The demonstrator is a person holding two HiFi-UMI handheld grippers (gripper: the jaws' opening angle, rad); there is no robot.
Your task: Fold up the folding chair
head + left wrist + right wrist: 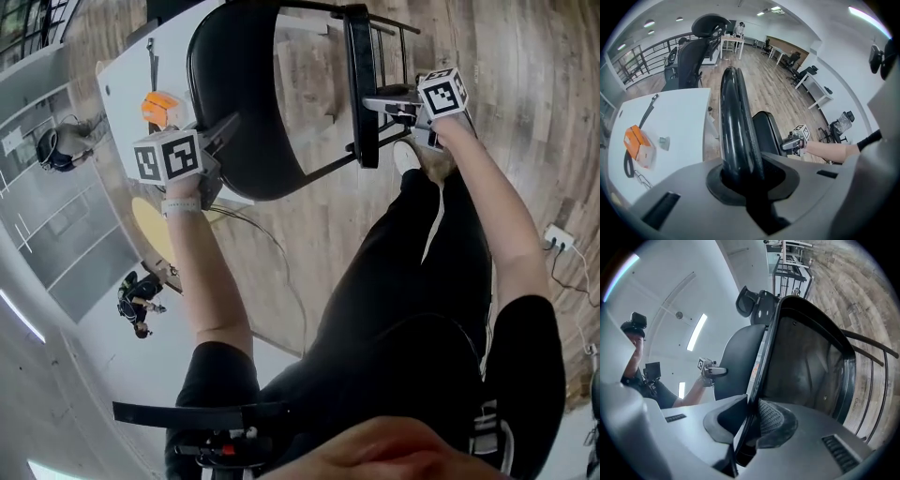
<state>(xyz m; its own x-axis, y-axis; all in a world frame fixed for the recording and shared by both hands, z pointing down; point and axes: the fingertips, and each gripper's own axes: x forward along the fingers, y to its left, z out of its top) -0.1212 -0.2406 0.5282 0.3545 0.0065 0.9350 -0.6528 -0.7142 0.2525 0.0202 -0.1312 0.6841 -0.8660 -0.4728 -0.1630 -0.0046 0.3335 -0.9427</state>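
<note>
The black folding chair stands in front of me on the wood floor. Its curved backrest (239, 103) faces me, and the seat (361, 84) stands edge-on, tipped up. My left gripper (217, 136) is shut on the backrest's rim, a thick black edge (736, 136) that runs up between the jaws of that gripper (745, 180). My right gripper (380, 101) is shut on the seat's thin front edge (761, 362), with a pad on either side at the gripper (749, 427). Each gripper view also shows the other gripper, the right one (794, 140) and the left one (711, 370).
A white table (122, 84) stands just left of the chair with an orange box (161, 108) and a cable on it. The chair's metal legs (394, 37) reach out beyond the seat. My legs are close behind the seat. A power strip (560, 239) lies at right. Office chairs (701, 47) stand further off.
</note>
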